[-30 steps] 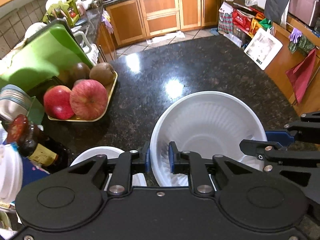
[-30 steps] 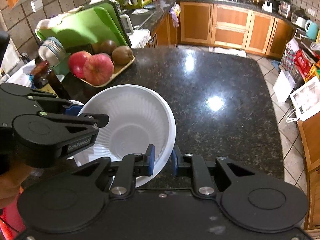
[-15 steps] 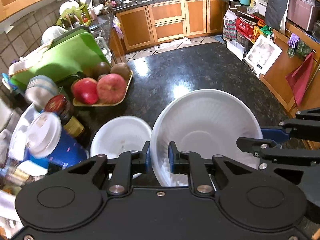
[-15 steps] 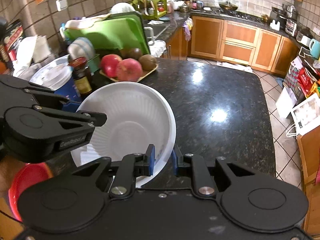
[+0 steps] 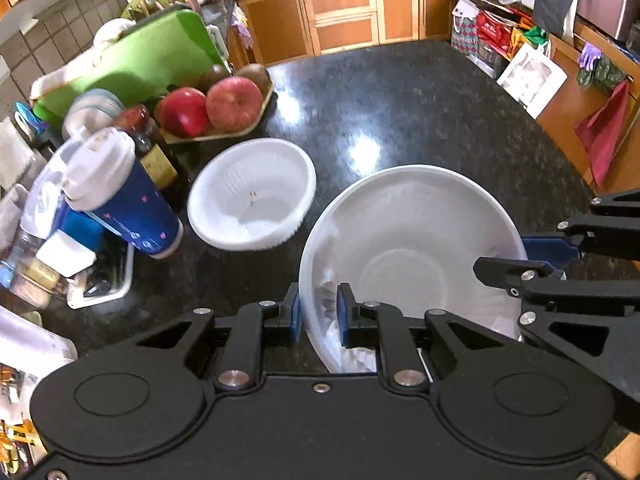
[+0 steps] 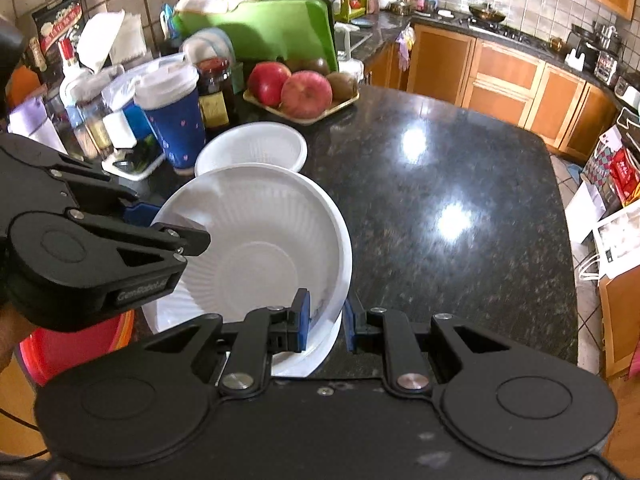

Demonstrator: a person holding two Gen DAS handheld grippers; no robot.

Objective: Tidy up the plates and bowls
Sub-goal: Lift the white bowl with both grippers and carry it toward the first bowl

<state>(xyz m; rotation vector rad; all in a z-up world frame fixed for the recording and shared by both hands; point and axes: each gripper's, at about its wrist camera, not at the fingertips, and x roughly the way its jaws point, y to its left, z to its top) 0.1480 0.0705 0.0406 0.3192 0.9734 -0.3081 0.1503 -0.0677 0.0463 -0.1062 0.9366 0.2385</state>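
A large white ribbed bowl (image 5: 412, 248) (image 6: 260, 248) hangs above the black granite counter, held by both grippers on opposite sides of its rim. My left gripper (image 5: 318, 312) is shut on the rim nearest its camera. My right gripper (image 6: 326, 320) is shut on the opposite rim and shows at the right edge of the left wrist view. A smaller white bowl (image 5: 252, 194) (image 6: 252, 148) rests on the counter, to the left of the held bowl in the left wrist view and just beyond it in the right wrist view.
A blue cup with a white lid (image 5: 120, 196) (image 6: 172, 120), a sauce bottle (image 6: 214, 92), a tray of apples and kiwis (image 5: 216, 108) (image 6: 300, 92) and a green cutting board (image 6: 264, 28) crowd the counter's left side. A red basin (image 6: 68, 344) sits low at left. Granite (image 6: 440, 200) stretches right.
Both grippers have carried the large bowl back along the counter. The small bowl, the blue cup and more clutter have come into view, and the fruit tray now looks farther away.
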